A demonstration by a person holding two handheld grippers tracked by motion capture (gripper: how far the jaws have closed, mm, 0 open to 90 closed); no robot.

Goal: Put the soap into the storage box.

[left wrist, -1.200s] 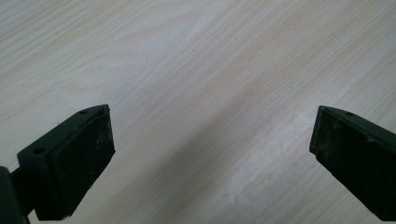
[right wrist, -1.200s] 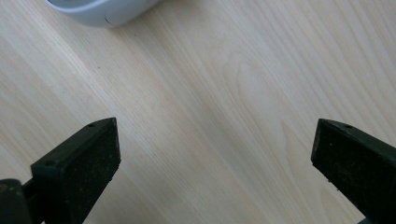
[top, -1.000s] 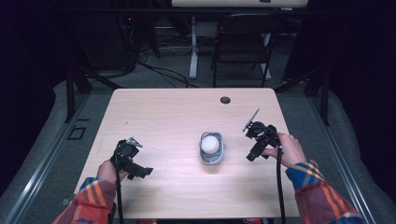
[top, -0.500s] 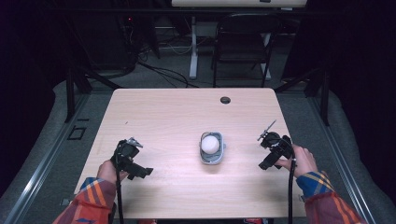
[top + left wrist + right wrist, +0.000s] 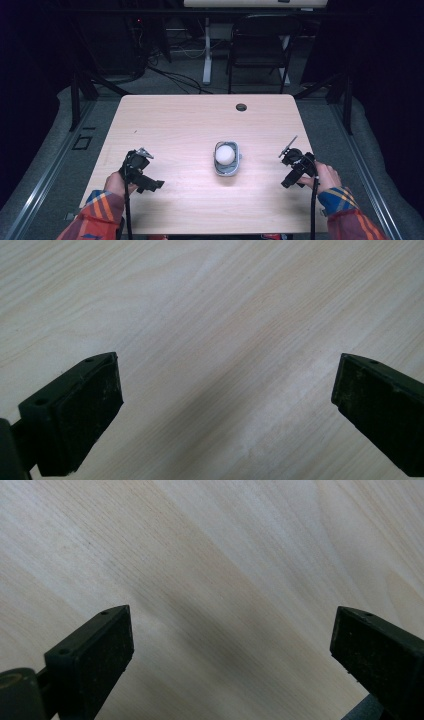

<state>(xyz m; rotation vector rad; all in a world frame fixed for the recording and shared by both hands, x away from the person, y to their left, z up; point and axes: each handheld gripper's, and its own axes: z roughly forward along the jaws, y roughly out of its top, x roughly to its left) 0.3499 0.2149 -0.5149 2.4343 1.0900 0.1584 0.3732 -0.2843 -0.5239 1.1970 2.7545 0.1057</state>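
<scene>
Left gripper (image 5: 150, 184): jaws wide, empty, over bare table (image 5: 175, 125).
Right gripper (image 5: 289, 177): wide, empty.
Middle: white ball (image 5: 225, 154) in grey dish (image 5: 227, 170).

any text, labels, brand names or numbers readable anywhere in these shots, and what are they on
None can be read.
The white egg-like ball in the small grey dish is plain.
The wooden table shows grain and a dark round hole, no print.
The left gripper and right gripper jaws bear no marking.
</scene>
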